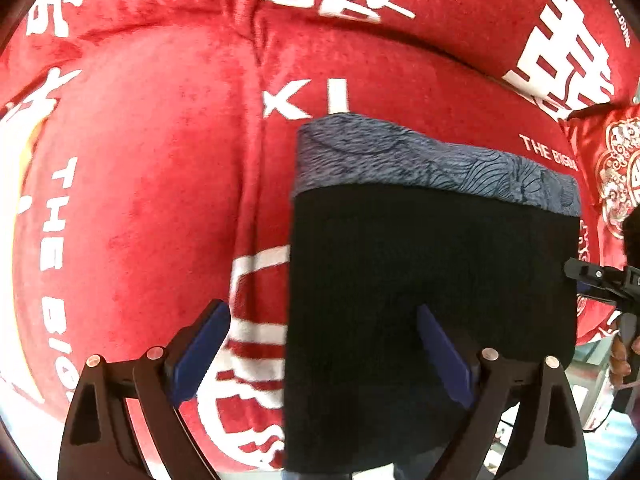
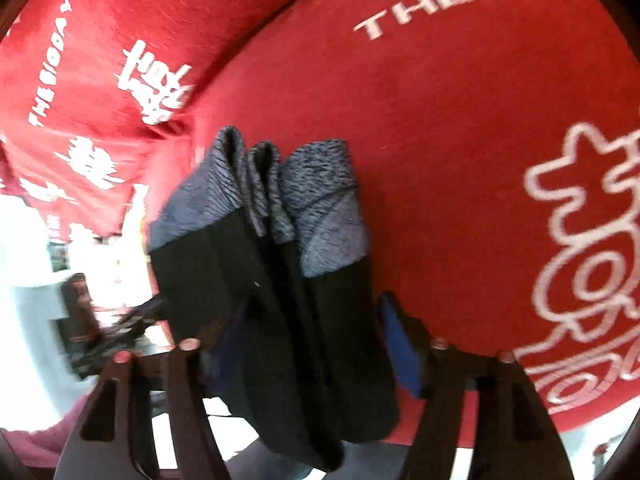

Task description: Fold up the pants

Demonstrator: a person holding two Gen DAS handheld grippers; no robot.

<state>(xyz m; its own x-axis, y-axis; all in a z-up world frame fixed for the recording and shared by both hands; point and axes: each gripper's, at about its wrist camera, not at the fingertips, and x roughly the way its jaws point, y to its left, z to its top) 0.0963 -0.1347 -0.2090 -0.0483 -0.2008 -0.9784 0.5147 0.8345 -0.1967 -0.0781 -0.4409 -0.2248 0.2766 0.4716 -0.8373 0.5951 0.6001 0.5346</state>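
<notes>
Folded black pants [image 1: 432,248] with a grey-blue patterned waistband [image 1: 420,160] lie on a red sofa cover [image 1: 152,184] printed in white. My left gripper [image 1: 324,344] is open above the near left edge of the pants; one blue pad is over the red cover, the other over the black cloth, and neither presses. In the right wrist view the folded stack [image 2: 280,280] shows its layered side, waistband [image 2: 320,200] away from me. My right gripper [image 2: 316,340] is open astride that end, its pads standing off the cloth. The right gripper [image 1: 600,280] also shows at the left view's right edge.
The sofa's back cushions [image 1: 320,0] rise behind the pants. A red embroidered pillow [image 1: 612,168] lies to their right. A person's hand [image 1: 620,360] holds the right tool. The seat's front edge [image 2: 480,420] runs just below the right gripper, with bright floor [image 2: 32,320] beyond it.
</notes>
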